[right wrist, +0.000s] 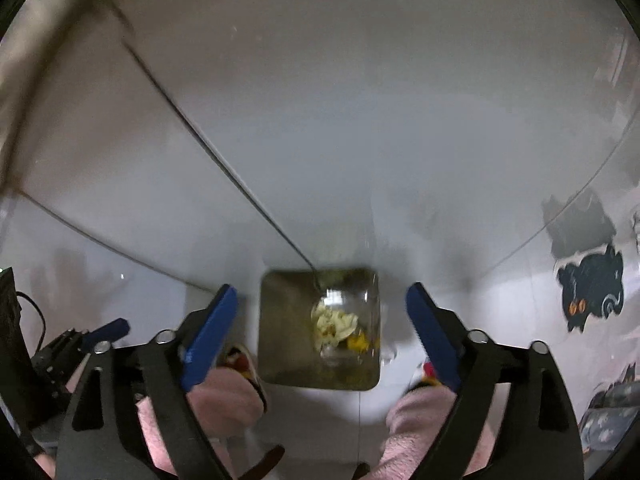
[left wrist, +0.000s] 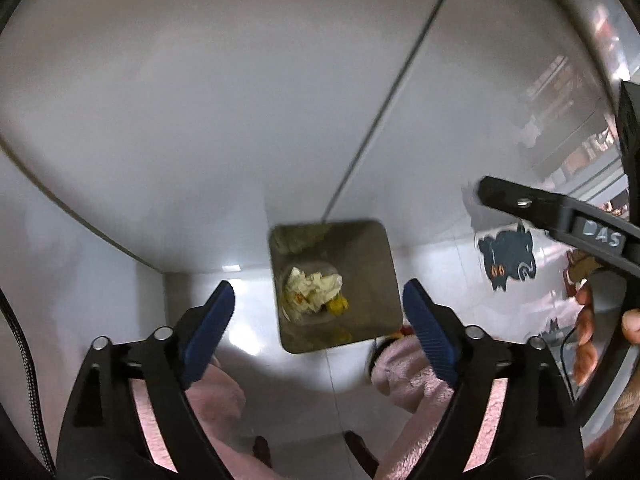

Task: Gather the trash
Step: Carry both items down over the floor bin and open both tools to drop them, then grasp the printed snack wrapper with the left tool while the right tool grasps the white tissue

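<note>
A square metal bin (left wrist: 386,280) (right wrist: 280,320) stands on the white floor, seen from above. Inside lies crumpled pale paper trash (left wrist: 314,286) (right wrist: 334,322) with a yellow scrap (left wrist: 338,305) (right wrist: 358,342) beside it. My left gripper (left wrist: 319,285) hangs open above the bin, its blue pads wide apart and holding nothing. My right gripper (right wrist: 322,289) is open over the same bin, also holding nothing. In the left wrist view one black finger (left wrist: 520,202) of the right gripper reaches in from the right, held by a hand (left wrist: 586,340). A blue-padded finger (right wrist: 106,330) of the left gripper shows at the left of the right wrist view.
The person's pink fuzzy legs (left wrist: 412,376) (right wrist: 224,396) stand on either side of the bin's near edge. A black cat-shaped mat (left wrist: 508,260) (right wrist: 592,292) lies on the floor to the right. White panels with a dark seam (left wrist: 384,104) rise behind the bin.
</note>
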Available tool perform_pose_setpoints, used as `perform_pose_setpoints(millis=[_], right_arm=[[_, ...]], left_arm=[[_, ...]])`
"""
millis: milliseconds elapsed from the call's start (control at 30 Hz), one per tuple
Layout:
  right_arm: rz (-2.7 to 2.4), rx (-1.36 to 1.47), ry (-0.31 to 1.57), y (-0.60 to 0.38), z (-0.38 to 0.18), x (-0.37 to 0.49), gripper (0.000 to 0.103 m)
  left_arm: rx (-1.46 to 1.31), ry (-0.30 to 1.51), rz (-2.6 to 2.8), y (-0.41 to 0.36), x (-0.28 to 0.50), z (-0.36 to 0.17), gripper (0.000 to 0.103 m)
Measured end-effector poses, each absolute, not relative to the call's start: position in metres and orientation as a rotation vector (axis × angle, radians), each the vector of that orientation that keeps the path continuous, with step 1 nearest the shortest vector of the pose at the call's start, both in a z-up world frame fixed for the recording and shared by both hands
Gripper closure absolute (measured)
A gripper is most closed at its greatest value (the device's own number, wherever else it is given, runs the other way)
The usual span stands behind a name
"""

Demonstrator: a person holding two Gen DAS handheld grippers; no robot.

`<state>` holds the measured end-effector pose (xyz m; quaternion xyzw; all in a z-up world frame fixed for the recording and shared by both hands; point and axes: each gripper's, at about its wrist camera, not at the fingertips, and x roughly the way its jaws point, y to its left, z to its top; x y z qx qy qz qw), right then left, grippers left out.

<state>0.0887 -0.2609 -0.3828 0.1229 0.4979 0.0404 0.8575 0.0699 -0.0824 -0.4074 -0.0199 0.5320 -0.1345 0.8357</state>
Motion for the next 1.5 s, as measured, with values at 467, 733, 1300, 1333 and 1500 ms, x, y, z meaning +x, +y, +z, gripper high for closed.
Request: perform_pose_setpoints(millis=[467,733,1300,1333,1500], right_arm=[[0.109,0.209,0.710,-0.273,-0.210,0.070,0.004],[0.162,0.193,0.671,-0.273,-0.179,0.101,0.005],[0.249,0.126,0.695,-0.244,-0.196,0.158,0.052],[0.250,0.129,0.693,-0.244,-0.196,0.161,0.052],[0.266,0.138,0.693,-0.244,-0.200,0.173,0.054]], left_arm=[[-0.044,0.886,-0.214,-0.038,0.060,-0.231,0.014],[-0.020,0.777,-0.198,-0.035,0.090,-0.169,0.015],[-0.007,0.752,-0.318,-0.091,0.182,-0.109,0.037],[-0.001,0.763,-0.325,-0.097,0.188,-0.110,0.037],[0.010,0.820,-0.341,-0.117,0.212,-0.124,0.037]])
